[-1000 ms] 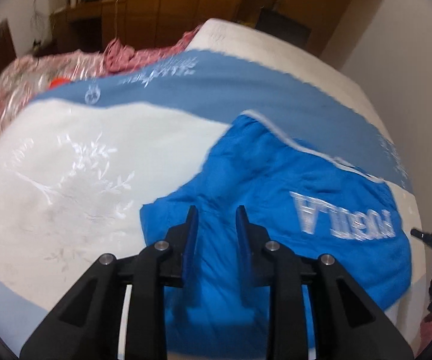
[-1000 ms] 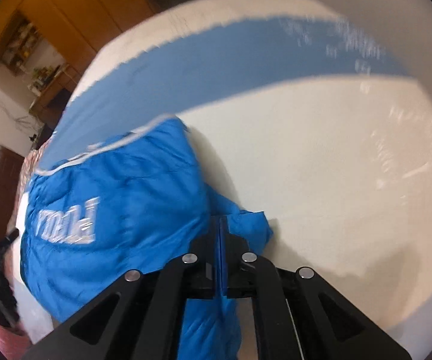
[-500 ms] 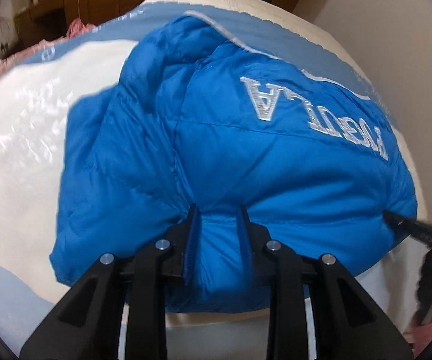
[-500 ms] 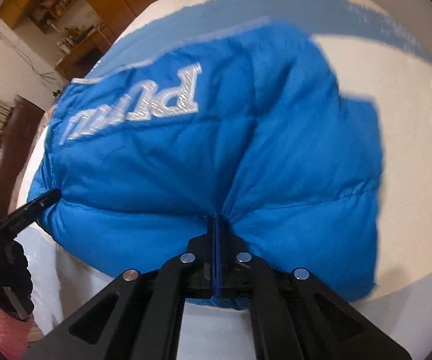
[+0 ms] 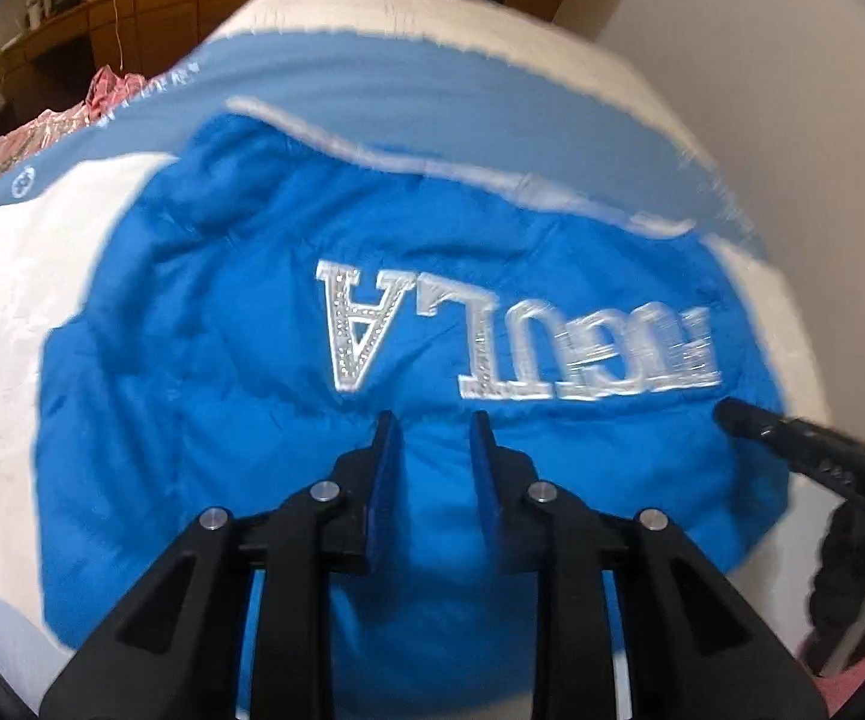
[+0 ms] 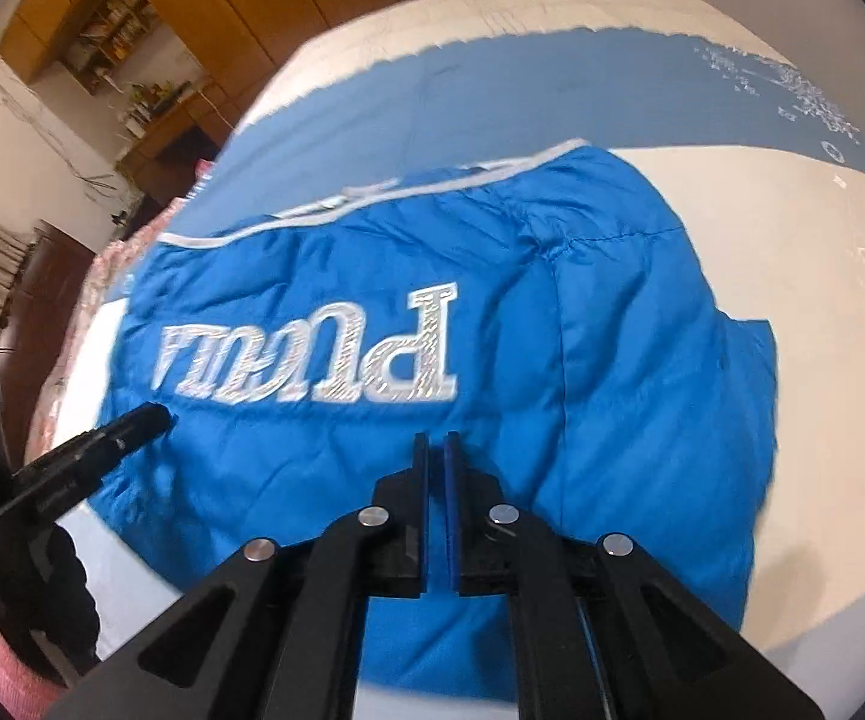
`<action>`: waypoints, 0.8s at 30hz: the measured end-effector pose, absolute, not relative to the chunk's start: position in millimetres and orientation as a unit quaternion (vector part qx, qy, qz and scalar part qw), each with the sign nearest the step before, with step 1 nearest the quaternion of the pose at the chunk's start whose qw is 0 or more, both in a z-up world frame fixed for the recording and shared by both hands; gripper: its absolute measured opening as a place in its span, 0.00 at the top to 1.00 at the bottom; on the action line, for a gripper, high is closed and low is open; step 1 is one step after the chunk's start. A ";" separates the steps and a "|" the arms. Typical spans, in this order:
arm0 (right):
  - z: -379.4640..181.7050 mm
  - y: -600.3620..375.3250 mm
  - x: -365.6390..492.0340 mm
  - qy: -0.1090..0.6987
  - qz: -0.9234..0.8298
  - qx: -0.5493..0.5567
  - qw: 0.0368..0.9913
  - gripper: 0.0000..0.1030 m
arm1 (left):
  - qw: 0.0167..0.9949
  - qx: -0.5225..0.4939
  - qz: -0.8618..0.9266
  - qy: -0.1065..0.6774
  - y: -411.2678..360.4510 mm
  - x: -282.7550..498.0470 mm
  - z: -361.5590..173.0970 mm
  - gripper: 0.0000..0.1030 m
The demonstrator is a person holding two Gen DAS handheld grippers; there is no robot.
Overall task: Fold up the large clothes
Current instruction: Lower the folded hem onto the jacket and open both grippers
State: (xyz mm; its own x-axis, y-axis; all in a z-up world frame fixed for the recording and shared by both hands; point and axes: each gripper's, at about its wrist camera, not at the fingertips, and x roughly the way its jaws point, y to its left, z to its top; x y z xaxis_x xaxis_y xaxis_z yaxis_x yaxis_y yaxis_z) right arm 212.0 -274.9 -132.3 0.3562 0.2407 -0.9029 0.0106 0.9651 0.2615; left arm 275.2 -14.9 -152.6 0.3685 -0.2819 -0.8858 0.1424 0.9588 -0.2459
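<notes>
Blue puffer jacket [image 5: 240,372] lies folded on white/blue bed [image 5: 6,276], silver lettering upside-down, white-trimmed edge at far side.
L gripper [image 5: 430,429] tilted down, pads part-closed w/ near jacket fabric bunched between; R gripper [image 6: 436,450] also angled down, nearly clenched, can't tell if fabric pinched.

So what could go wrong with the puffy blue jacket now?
The left gripper pinches only a small bunch of the blue jacket, so the slippery fabric could slip out. The jacket also lies close to the bed's near edge, so a pull towards the person might drag it off.
</notes>
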 end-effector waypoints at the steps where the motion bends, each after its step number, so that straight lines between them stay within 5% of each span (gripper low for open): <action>1: -140.9 -276.2 211.3 0.568 0.064 0.103 0.814 1.00 | 0.821 -0.065 -0.132 0.551 -14.7 278.9 -158.6 0.75; 9: -152.5 -279.2 214.3 0.584 0.075 0.115 0.800 1.00 | 0.810 -0.083 -0.141 0.562 -4.4 280.6 -164.7 0.80; 15: -120.3 -311.6 202.2 0.542 0.086 0.146 0.823 0.85 | 0.842 -0.093 -0.111 0.519 34.4 264.1 -122.8 0.61; 19: -107.3 -340.3 184.3 0.523 0.065 0.148 0.837 0.81 | 0.858 -0.082 -0.057 0.504 78.7 252.7 -108.9 0.57; 24: -110.6 -374.0 181.9 0.514 0.034 0.167 0.841 0.62 | 0.851 -0.119 -0.007 0.511 132.3 250.1 -115.5 0.56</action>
